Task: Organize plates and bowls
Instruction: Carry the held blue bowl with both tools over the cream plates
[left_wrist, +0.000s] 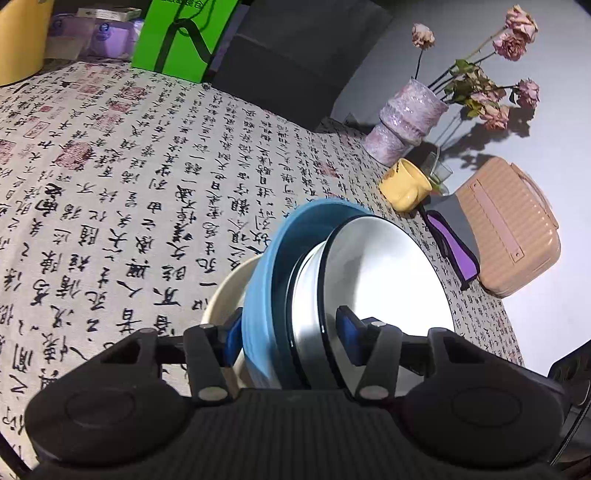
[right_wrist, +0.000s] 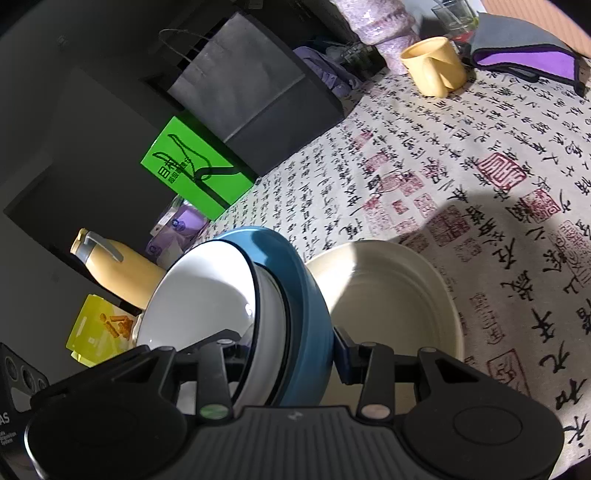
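Above the cream bowl (right_wrist: 391, 295), a nested stack, white bowl (left_wrist: 391, 273) in blue bowl (left_wrist: 291, 258), hangs tilted, pinched by left tool (left_wrist: 288, 332) and right tool (right_wrist: 291, 354). Level it, lower both together over worktop (left_wrist: 129, 166).

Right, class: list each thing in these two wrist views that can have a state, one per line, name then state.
left gripper: shut on the stacked dishes
right gripper: shut on the same stack
white bowl: nested in blue bowl, tilted on edge, empty
blue bowl: tilted on edge, gripped
cream bowl: on the table, upright, empty
yellow mug: lying on its side
flowers: wilted, in vase
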